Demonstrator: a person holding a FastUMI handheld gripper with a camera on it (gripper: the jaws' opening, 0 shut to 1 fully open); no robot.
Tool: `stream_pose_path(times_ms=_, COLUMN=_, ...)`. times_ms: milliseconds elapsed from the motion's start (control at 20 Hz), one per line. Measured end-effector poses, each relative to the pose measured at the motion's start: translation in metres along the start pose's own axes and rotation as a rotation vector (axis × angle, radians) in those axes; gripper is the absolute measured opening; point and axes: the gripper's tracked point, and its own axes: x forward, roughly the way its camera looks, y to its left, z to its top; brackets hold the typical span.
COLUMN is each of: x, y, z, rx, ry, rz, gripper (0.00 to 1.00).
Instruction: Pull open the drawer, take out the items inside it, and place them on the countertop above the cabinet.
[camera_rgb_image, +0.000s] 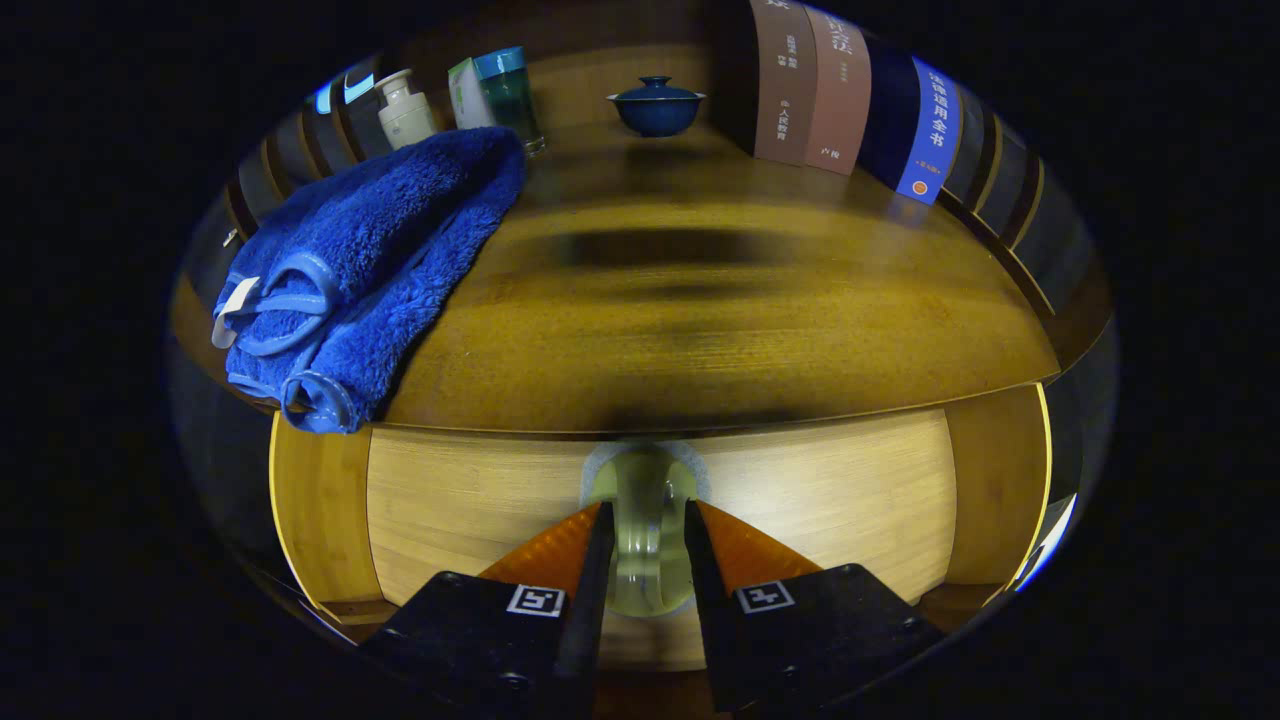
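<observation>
A light wooden drawer front (820, 500) sits just under the countertop (700, 320) of the cabinet. Its clear, pale round knob (645, 520) stands out from the middle of the front. My gripper (647, 545) is shut on the knob, with one orange-and-black finger pressed against each side of it. The drawer looks closed or nearly closed, and its inside is hidden.
A folded blue towel (370, 270) lies on the countertop's left part, hanging slightly over the front edge. At the back stand a pump bottle (405, 108), a teal jar (510, 95), a dark blue lidded bowl (657, 105) and upright books (850, 95).
</observation>
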Motion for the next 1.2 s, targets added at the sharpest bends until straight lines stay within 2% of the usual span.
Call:
stream_pose_path(times_ms=100, x=0.011, y=-0.001, z=0.001, rx=-0.009, ry=0.025, rz=-0.001, gripper=0.47)
stream_pose_path(times_ms=150, x=0.009, y=-0.003, z=-0.014, rx=0.000, ry=0.047, rz=-0.014, gripper=0.47)
stream_pose_path(times_ms=200, x=0.008, y=-0.001, z=-0.008, rx=-0.004, ry=0.044, rz=-0.006, gripper=0.18)
stream_pose_path(times_ms=650, x=0.002, y=0.004, z=-0.006, rx=-0.036, ry=0.029, rz=0.009, gripper=0.19)
stream_pose_path(times_ms=950, x=-0.019, y=0.002, z=-0.008, rx=-0.022, ry=-0.041, rz=0.045, gripper=0.19)
stream_pose_path(times_ms=1200, x=-0.084, y=-0.004, z=-0.010, rx=0.013, ry=-0.172, rz=0.081, gripper=0.18)
